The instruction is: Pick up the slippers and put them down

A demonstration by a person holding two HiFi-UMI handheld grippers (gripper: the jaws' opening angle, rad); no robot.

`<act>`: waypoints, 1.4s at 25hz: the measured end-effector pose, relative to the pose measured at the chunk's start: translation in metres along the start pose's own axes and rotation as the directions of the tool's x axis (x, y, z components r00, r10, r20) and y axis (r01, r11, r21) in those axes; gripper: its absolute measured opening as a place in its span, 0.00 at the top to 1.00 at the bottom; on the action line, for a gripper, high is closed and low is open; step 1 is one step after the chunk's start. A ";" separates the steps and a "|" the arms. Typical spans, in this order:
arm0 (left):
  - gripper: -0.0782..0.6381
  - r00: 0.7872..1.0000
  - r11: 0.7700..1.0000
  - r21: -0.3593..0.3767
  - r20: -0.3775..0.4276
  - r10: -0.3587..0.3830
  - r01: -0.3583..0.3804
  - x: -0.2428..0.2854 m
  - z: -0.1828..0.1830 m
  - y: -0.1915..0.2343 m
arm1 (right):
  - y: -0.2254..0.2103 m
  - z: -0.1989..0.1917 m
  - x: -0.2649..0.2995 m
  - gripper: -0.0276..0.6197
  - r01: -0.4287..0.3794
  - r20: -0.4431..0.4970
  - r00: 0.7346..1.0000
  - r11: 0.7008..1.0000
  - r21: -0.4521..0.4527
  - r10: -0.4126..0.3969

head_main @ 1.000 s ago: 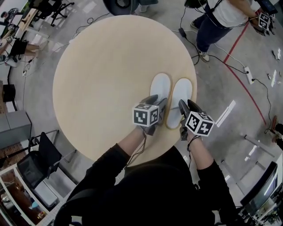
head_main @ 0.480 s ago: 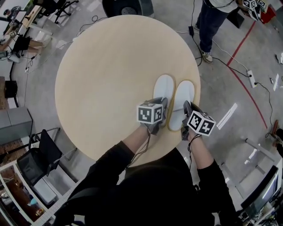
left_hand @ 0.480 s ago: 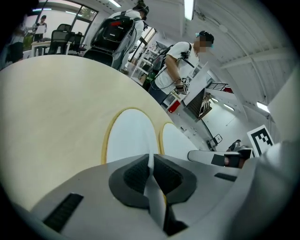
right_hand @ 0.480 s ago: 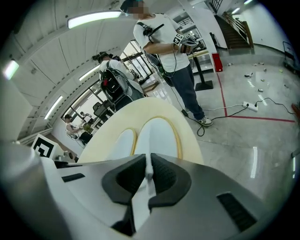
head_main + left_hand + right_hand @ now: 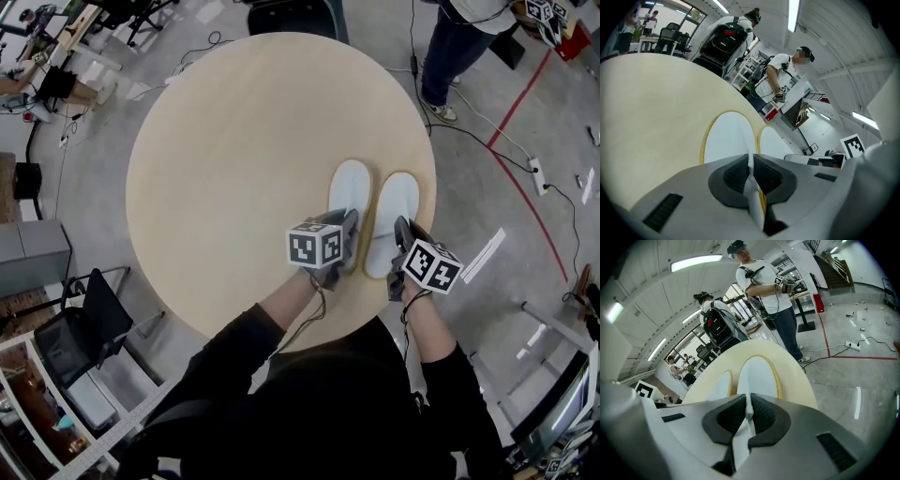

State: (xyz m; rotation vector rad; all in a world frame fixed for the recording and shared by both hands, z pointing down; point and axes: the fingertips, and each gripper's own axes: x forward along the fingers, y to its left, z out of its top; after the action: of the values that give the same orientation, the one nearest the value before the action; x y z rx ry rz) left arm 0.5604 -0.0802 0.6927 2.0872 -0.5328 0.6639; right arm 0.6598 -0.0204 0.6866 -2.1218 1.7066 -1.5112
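Observation:
Two white slippers with yellow trim lie side by side on the round beige table [image 5: 225,159], near its front right edge. My left gripper [image 5: 348,230] is at the heel of the left slipper [image 5: 349,190]; its jaws have just been closing and now pinch the white heel edge [image 5: 751,171]. At the heel of the right slipper [image 5: 395,208], my right gripper [image 5: 401,232] has also just been closing and is shut on that edge [image 5: 749,414]. Both soles [image 5: 726,140] [image 5: 759,373] still rest flat on the table.
The slippers lie close to the table's rim [image 5: 427,234]. A person [image 5: 464,33] stands beyond the table at the far right, with cables and a red floor line [image 5: 525,202] nearby. A black chair [image 5: 84,323] stands at the left.
Both grippers' jaws have closed on the slippers' heel edges. The left hand has shifted slightly; the slippers have not moved on the table.

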 end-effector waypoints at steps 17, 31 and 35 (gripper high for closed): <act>0.84 0.982 0.995 -0.057 0.172 -0.073 0.084 -0.101 0.008 -0.006 | 0.076 0.000 -0.061 0.91 -0.059 0.102 0.993 0.998 -0.024 0.061; 0.84 0.939 0.992 -0.056 0.332 -0.085 0.109 -0.273 -0.040 0.011 | 0.202 -0.080 -0.110 0.91 -0.179 0.097 0.977 0.976 -0.122 0.191; 0.85 0.929 0.992 -0.062 0.362 -0.077 0.106 -0.323 -0.065 0.022 | 0.242 -0.118 -0.124 0.91 -0.208 0.087 0.971 0.966 -0.150 0.223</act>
State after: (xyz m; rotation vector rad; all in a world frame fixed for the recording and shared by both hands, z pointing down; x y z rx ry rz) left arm 0.2821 0.0034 0.5351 2.1521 -0.6477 0.1996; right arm 0.4114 0.0376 0.5349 -1.9557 1.9837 -1.2374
